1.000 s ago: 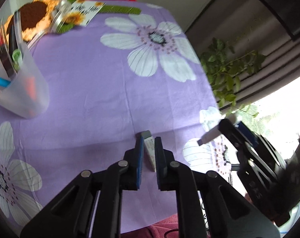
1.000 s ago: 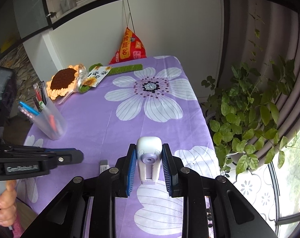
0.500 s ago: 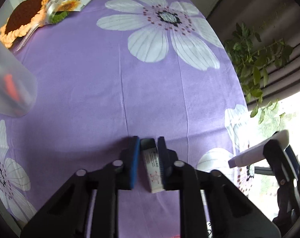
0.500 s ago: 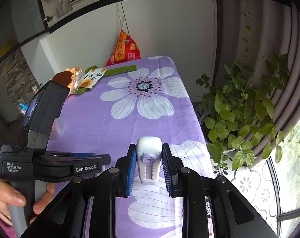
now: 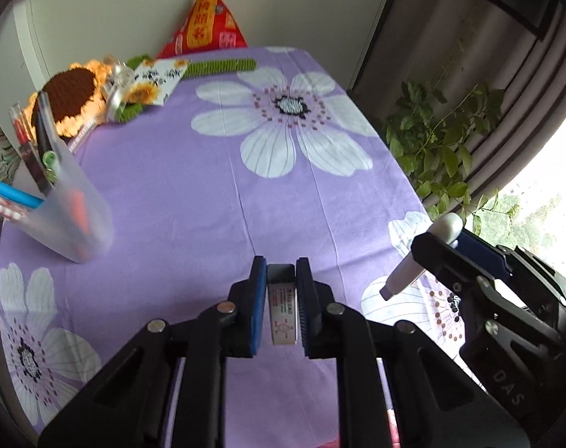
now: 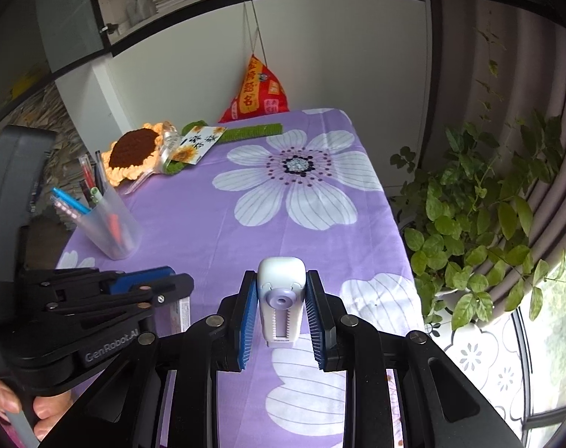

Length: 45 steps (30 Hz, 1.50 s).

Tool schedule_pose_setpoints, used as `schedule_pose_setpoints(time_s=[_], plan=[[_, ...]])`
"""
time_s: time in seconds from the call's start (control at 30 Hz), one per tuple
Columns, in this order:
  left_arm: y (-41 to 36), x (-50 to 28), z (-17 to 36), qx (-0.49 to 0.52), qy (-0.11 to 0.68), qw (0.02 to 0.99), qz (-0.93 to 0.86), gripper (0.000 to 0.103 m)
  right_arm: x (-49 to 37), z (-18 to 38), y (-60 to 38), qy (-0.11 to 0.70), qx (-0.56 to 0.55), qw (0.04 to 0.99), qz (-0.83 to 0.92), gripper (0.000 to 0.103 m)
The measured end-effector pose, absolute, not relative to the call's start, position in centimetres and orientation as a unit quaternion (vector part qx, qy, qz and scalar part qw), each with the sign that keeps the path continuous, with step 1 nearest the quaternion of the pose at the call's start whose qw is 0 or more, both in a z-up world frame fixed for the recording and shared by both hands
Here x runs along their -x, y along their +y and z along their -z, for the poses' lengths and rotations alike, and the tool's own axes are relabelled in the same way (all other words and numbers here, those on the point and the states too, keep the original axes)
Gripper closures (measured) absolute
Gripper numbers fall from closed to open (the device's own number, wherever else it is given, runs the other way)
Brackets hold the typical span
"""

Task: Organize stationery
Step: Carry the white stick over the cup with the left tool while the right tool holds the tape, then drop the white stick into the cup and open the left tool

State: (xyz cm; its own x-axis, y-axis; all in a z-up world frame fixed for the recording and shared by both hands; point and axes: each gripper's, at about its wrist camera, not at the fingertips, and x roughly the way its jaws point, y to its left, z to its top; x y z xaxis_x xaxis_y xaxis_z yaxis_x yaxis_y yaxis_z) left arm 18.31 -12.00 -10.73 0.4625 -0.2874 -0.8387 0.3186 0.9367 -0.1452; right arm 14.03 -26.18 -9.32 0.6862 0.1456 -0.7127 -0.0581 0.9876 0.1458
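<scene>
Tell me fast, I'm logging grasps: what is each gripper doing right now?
Left gripper: closed on the small eraser.
Right gripper: closed on the white correction tape.

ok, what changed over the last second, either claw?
The left claw closed on the small eraser and lifted it off the purple tablecloth, tilting up toward the pen cup. The right claw stayed shut on the white correction-tape dispenser, barely moving.
</scene>
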Motion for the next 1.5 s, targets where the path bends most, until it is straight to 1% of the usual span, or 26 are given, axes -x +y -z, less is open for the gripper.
schedule_pose_setpoints(time_s=[0.17, 0.3, 0.57, 0.73, 0.83, 0.97, 1.2, 1.5], plan=[[-10.2, -17.6, 9.4, -0.005, 0.455, 0.871, 0.186, 0.089, -14.1, 8.6, -25.3, 0.387, -0.052, 0.919, -0.057, 0.077], [-8.1, -17.1, 7.4, 0.005, 0.424, 0.888, 0.179, 0.089, -14.2, 7.4, -24.1, 0.374, -0.045, 0.924, -0.063, 0.077], [-1.3, -16.5, 2.7, 0.045, 0.359, 0.922, 0.138, 0.089, -15.2, 4.7, -19.6, 0.347, -0.031, 0.932, -0.101, 0.077], [2.6, -17.4, 0.1, 0.044, 0.317, 0.943, 0.092, 0.089, -16.0, 3.1, -16.8, 0.332, -0.025, 0.935, -0.125, 0.077], [4.1, -18.4, -0.7, 0.048, 0.305, 0.948, 0.077, 0.089, -16.2, 2.3, -15.3, 0.323, -0.020, 0.936, -0.135, 0.077], [5.0, -20.4, -0.6, 0.051, 0.314, 0.946, 0.070, 0.089, -16.0, 2.0, -13.8, 0.321, -0.015, 0.936, -0.141, 0.077], [5.4, -23.3, 1.6, 0.049, 0.332, 0.940, 0.065, 0.089, -16.1, 2.1, -13.5, 0.327, -0.013, 0.936, -0.126, 0.077], [5.3, -24.8, 4.0, 0.047, 0.355, 0.932, 0.061, 0.089, -16.4, 2.3, -13.2, 0.333, -0.011, 0.936, -0.113, 0.077]])
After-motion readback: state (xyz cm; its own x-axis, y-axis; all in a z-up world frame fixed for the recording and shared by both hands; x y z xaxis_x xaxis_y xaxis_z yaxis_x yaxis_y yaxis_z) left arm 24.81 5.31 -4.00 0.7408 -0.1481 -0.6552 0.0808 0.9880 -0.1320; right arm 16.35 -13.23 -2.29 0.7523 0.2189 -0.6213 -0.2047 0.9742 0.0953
